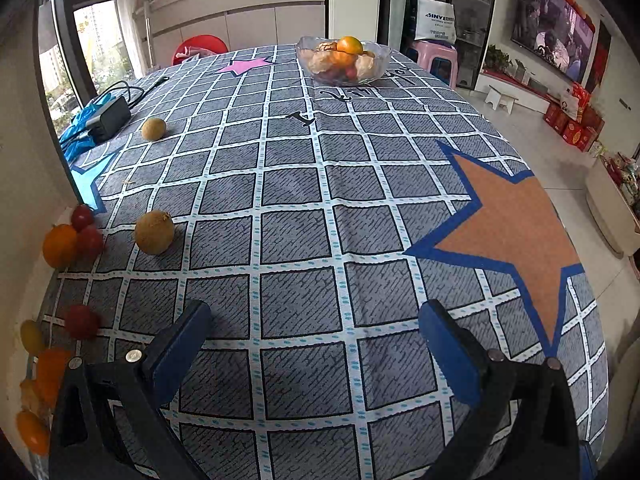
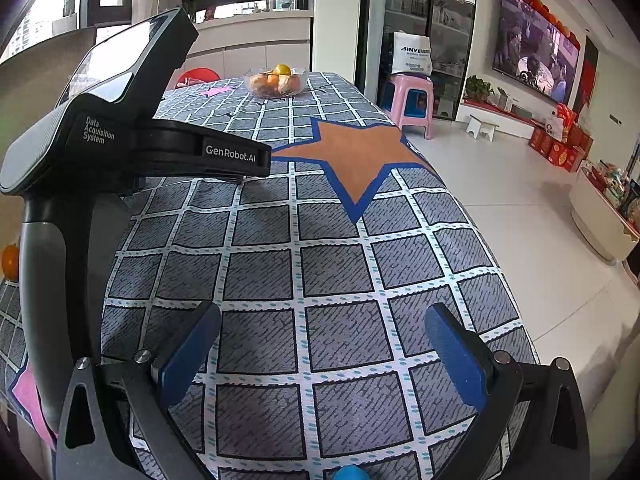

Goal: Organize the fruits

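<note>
A glass bowl (image 1: pixel 380 65) with oranges and other fruit stands at the table's far end; the right wrist view shows the bowl (image 2: pixel 276 82) too. Two tan round fruits lie loose on the cloth, one near (image 1: pixel 154 232) and one farther (image 1: pixel 153 129). Along the left edge lie an orange (image 1: pixel 59 245), red fruits (image 1: pixel 82 321) and several small orange and yellow ones (image 1: pixel 32 432). My left gripper (image 1: pixel 316 344) hovers open above the cloth with nothing between its fingers. My right gripper (image 2: pixel 322 346) is open and empty as well. The left gripper's black body (image 2: pixel 132 148) fills the left of the right wrist view.
A black power adapter (image 1: pixel 110 118) with its cable sits on blue gloves (image 1: pixel 80 128) at the far left. The checked tablecloth (image 1: pixel 296 240) has an orange star (image 1: pixel 516 236) near the right edge. A pink stool (image 2: pixel 410 100) and a red chair (image 1: pixel 200 46) stand beyond the table.
</note>
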### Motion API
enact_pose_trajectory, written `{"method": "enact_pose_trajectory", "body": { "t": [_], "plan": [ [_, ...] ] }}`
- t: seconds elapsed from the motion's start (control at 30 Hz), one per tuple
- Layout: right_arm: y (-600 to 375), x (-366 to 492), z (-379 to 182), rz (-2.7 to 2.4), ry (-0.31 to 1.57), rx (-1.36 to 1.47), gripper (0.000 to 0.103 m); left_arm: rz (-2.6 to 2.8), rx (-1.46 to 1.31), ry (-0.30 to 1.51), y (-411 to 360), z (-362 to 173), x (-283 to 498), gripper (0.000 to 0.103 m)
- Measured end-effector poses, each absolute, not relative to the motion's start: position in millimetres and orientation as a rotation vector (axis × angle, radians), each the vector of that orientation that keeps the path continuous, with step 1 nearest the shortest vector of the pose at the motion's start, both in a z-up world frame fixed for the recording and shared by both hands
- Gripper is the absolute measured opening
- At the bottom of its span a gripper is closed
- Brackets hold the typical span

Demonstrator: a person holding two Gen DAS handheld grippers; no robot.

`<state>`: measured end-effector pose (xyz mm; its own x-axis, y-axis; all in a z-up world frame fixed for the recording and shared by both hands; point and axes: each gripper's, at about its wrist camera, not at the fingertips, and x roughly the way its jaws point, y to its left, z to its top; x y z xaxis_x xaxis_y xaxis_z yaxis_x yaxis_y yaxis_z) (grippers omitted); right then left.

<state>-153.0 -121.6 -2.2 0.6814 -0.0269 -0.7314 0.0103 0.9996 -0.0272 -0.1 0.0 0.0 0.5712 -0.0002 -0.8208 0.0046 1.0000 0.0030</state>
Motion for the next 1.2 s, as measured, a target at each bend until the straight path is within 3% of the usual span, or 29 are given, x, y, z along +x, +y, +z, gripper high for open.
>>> {"method": "enact_pose_trajectory", "body": {
  "t": [1.2],
  "plan": [
    [-120.8, -150.1, -3.3, -0.025, 0.818, -0.016, 0.102, -0.003, 0.005, 0.963, -0.4, -0.1, -0.1, 0.103]
  ]
}}
